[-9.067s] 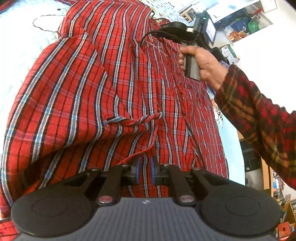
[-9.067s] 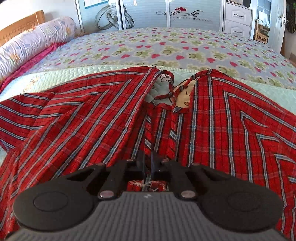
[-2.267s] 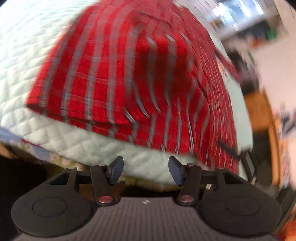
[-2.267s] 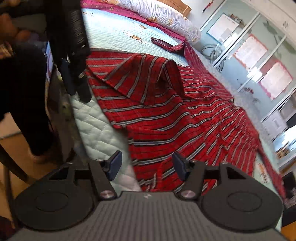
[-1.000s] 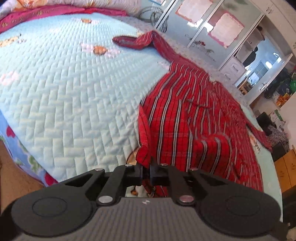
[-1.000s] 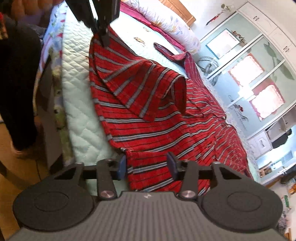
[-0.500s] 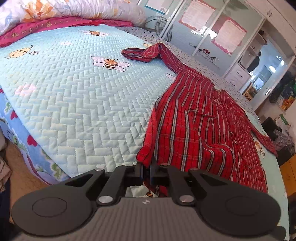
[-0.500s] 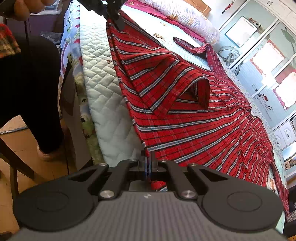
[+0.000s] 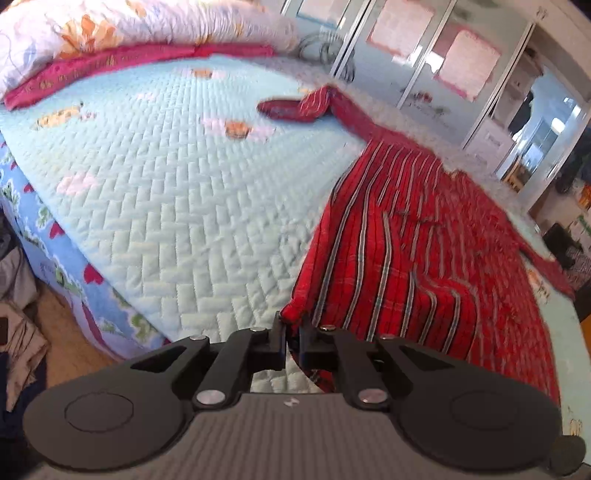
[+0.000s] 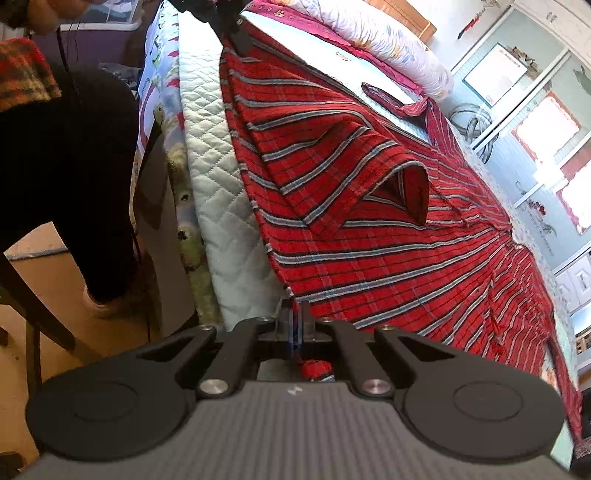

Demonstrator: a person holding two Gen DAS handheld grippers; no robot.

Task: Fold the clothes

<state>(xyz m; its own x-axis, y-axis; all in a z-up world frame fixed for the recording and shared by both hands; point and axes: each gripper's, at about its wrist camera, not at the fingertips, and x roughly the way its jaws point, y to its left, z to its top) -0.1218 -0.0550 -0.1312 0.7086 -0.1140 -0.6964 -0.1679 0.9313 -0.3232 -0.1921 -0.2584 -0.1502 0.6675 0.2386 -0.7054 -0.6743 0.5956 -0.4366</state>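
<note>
Red plaid cloth is pinched in both grippers: the left gripper (image 9: 291,334) has its fingers narrowed onto a hem corner of the shirt (image 9: 413,251), and the right gripper (image 10: 295,325), open over the hem a second ago, is now clamped on the other corner, a tuft of fabric bunched behind its pads. With both bottom corners held, the hem looks ready to be lifted and carried toward the collar. The shirt lies along the near edge of the quilted bed (image 9: 177,192), filling the right half of the left view. One sleeve (image 9: 295,107) trails off toward the upper centre, and a raised fold (image 10: 399,177) sits mid-shirt; both may spoil a clean fold. A bolster pillow (image 9: 155,26) lies at upper left, well apart.
</note>
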